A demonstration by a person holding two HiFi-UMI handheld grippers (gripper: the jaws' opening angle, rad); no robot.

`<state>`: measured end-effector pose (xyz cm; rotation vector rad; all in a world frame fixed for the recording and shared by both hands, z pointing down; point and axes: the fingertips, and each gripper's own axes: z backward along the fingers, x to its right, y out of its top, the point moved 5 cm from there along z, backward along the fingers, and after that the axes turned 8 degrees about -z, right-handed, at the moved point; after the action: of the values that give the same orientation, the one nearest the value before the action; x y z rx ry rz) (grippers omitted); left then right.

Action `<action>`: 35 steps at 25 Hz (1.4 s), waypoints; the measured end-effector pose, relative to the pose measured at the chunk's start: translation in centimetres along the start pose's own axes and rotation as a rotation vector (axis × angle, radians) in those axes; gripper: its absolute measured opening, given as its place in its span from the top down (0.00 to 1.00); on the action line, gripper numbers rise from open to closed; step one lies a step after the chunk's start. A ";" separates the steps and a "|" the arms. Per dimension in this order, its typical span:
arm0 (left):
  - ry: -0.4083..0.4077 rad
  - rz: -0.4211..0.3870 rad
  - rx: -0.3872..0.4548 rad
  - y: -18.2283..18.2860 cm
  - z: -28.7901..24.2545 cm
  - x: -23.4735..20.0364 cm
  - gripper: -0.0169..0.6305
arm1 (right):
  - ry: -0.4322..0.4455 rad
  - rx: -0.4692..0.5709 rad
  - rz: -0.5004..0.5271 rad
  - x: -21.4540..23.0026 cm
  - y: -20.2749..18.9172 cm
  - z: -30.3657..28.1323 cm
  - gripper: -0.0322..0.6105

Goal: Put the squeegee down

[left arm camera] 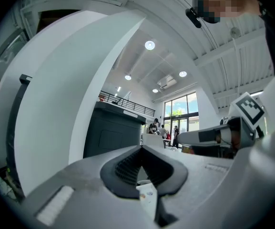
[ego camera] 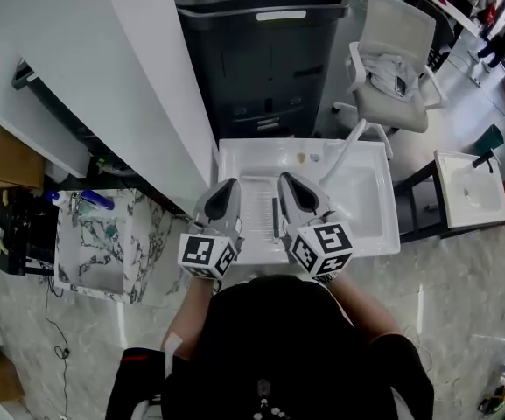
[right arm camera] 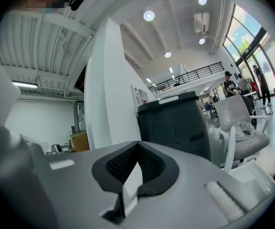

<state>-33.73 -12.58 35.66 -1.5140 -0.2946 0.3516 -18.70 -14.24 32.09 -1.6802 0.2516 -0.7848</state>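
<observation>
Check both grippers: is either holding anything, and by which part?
Nothing is held. The left gripper and the right gripper each have their jaws shut together with nothing between them.

Head view looks steeply down on the white basin [ego camera: 368,201]; both gripper views face level toward the dark cabinet [right arm camera: 175,124]

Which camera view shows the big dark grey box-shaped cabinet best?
The right gripper view: the big dark grey box-shaped cabinet stands large there, front and one side showing, its base hidden by the right hand-held gripper. The head view sees it from above, partly cropped. The left gripper view shows it smaller, base hidden too.
</observation>
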 end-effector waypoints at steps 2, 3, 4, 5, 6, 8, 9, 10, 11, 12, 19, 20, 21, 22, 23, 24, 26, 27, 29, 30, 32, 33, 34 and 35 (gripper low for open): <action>0.001 -0.008 0.005 0.6 -0.2 -0.1 0.97 | 0.009 0.010 0.015 -0.3 0.6 0.3 0.95; 0.001 -0.012 0.009 0.9 -0.4 -0.1 0.97 | 0.012 0.017 0.021 -0.4 0.9 0.5 0.95; 0.002 -0.016 0.013 1.3 -0.5 -0.1 0.97 | 0.013 0.027 0.025 -0.4 1.3 0.8 0.95; 0.002 -0.020 0.018 1.7 -0.6 0.0 0.97 | 0.014 0.037 0.028 -0.4 1.8 1.0 0.95; 0.001 -0.026 0.022 2.1 -0.7 0.1 0.97 | 0.014 0.048 0.030 -0.4 2.2 1.2 0.95; -0.004 -0.035 0.030 2.7 -0.8 0.3 0.97 | 0.017 0.068 0.031 -0.4 3.0 1.5 0.95; -0.006 -0.039 0.032 2.8 -0.8 0.4 0.97 | 0.020 0.076 0.031 -0.5 3.4 1.6 0.95; -0.007 -0.041 0.032 2.8 -0.8 0.5 0.97 | 0.023 0.084 0.030 -0.5 3.6 1.8 0.95; -0.006 -0.041 0.032 2.8 -0.8 0.6 0.97 | 0.027 0.090 0.029 -0.6 3.8 1.9 0.95; -0.005 -0.040 0.031 2.8 -0.7 0.7 0.97 | 0.031 0.095 0.028 -0.7 3.9 2.1 0.95; -0.006 -0.034 0.030 2.4 0.1 1.1 0.97 | 0.030 0.102 0.032 -1.0 3.6 2.7 0.95; -0.004 -0.033 0.030 2.4 0.2 1.0 0.97 | 0.030 0.100 0.032 -1.0 3.5 2.7 0.95; -0.003 -0.033 0.031 2.4 0.3 1.0 0.97 | 0.030 0.099 0.031 -1.0 3.5 2.8 0.95; -0.002 -0.034 0.031 2.4 0.4 1.1 0.97 | 0.030 0.099 0.031 -1.0 3.5 2.9 0.95; 0.000 -0.034 0.032 2.5 0.4 1.1 0.97 | 0.031 0.098 0.030 -1.0 3.4 2.9 0.95; 0.002 -0.035 0.032 2.5 0.4 1.1 0.97 | 0.032 0.097 0.028 -0.9 3.4 2.8 0.95; 0.006 -0.035 0.033 2.6 0.4 1.0 0.97 | 0.035 0.093 0.023 -1.0 3.3 2.7 0.95; 0.008 -0.035 0.032 2.6 0.5 1.0 0.97 | 0.036 0.091 0.022 -1.0 3.3 2.6 0.95; 0.010 -0.033 0.031 2.6 0.5 0.9 0.97 | 0.039 0.089 0.021 -1.1 3.3 2.6 0.95; 0.012 -0.032 0.031 2.6 0.6 0.9 0.97 | 0.040 0.088 0.021 -1.1 3.3 2.6 0.95; 0.015 -0.032 0.033 2.6 0.6 0.9 0.97 | 0.043 0.087 0.020 -1.1 3.2 2.5 0.95; 0.016 -0.032 0.032 2.5 0.6 0.8 0.97 | 0.044 0.086 0.018 -1.1 3.2 2.5 0.95; 0.016 -0.032 0.030 2.5 0.6 0.8 0.97 | 0.045 0.084 0.015 -1.1 3.1 2.5 0.95; 0.017 -0.031 0.028 2.3 0.6 0.8 0.97 | 0.046 0.082 0.011 -1.1 3.0 2.5 0.95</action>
<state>-33.35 -11.67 33.33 -1.4826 -0.2986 0.3171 -17.26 -12.52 28.76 -1.5838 0.2574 -0.8153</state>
